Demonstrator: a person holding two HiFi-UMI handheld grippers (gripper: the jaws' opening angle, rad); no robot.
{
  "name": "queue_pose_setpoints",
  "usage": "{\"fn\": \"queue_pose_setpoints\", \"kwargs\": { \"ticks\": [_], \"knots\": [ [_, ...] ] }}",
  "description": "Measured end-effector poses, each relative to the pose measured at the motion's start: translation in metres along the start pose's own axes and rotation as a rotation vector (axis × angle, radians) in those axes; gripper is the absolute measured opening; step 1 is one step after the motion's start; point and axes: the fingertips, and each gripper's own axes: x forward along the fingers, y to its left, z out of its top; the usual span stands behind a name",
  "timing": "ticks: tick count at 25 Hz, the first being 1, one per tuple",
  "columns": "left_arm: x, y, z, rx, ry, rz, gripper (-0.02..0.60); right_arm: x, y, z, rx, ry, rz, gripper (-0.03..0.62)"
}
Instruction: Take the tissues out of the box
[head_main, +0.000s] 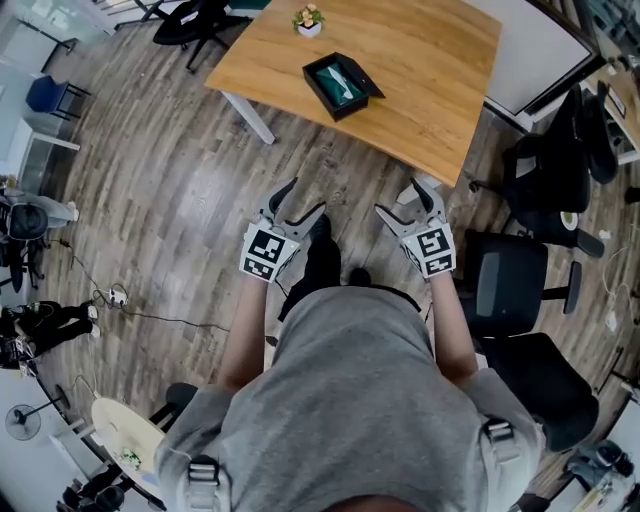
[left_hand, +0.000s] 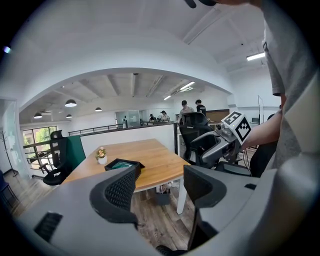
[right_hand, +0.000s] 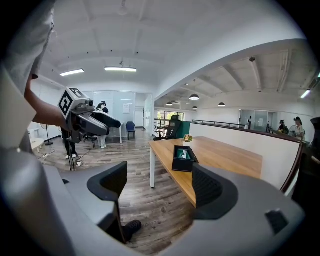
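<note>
Head view: black box (head_main: 342, 87) sits on the tabletop (head_main: 420, 60), well ahead of the left tongs (head_main: 303, 197) and right tongs (head_main: 400, 197) — both spread, empty, over the floor (head_main: 180, 180). Pale tissues (head_main: 344, 78) lie in its opening; prob. light, soft, tear-prone — pinch the top fold. Left gripper view: box seen low, contents barely visible. Right gripper view: box's side wall shows, tissue peeking out.

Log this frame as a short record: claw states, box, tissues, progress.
left claw: open, empty, over the floor
right claw: open, empty, over the floor
box: black, open top, on the wooden table
tissues: inside the box
nearby: small flower pot beyond the box
progress: not started, neither claw at the table
</note>
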Motion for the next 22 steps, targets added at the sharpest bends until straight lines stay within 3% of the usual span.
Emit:
{"fn": "queue_pose_setpoints", "kwargs": {
  "ticks": [14, 22],
  "knots": [
    [0.031, 0.107, 0.003, -0.029, -0.01, -0.028, 0.304, 0.099, -0.026, 0.038, -0.005, 0.011, -0.041, 0.405],
    [0.056, 0.153, 0.001, -0.012, -0.007, -0.083, 0.302, 0.145, -0.034, 0.051, -0.012, 0.041, -0.06, 0.394]
  ]
}}
